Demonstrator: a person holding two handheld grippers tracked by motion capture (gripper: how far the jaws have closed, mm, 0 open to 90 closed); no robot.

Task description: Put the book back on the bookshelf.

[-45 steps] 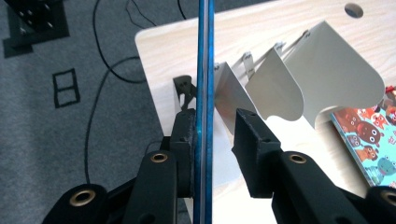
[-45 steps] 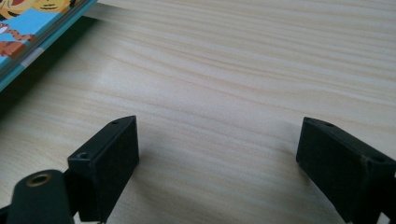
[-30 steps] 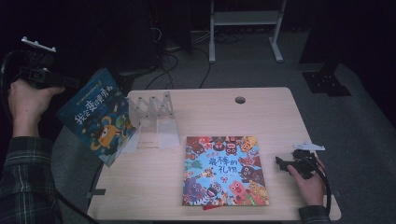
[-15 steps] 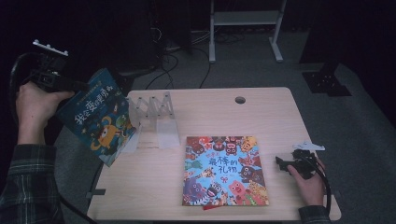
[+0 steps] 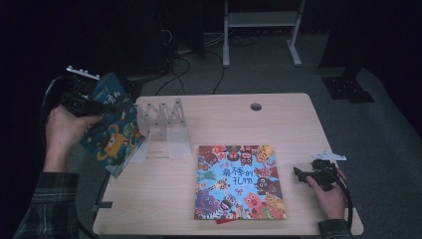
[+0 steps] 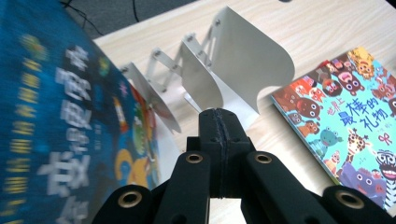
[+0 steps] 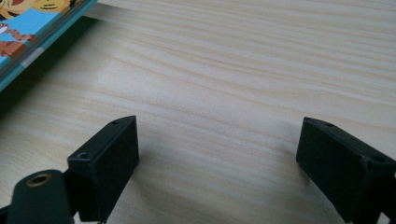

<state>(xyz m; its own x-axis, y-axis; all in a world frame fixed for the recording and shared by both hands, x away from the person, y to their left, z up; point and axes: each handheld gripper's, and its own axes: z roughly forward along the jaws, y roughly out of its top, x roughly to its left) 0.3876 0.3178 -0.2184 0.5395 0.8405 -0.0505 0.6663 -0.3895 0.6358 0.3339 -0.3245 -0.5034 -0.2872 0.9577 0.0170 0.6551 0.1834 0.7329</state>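
Nearest the person, the right hand-held gripper (image 5: 304, 175) lies low on the pale wood-grain bench (image 5: 278, 119), its flat black jaws spread wide with bare bench between them; the hand rests at the bench's right edge. Just to its left lies a glossy picture book (image 5: 239, 182), flat, its cover crowded with cartoon animals. Farther back stands a white expanding book rack (image 5: 164, 122) with thin curved dividers on a scissor linkage. At the bench's left edge the left hand-held gripper (image 5: 102, 107), its hand raised, is pinching a blue book (image 5: 112, 134) that tilts beside the rack's left end.
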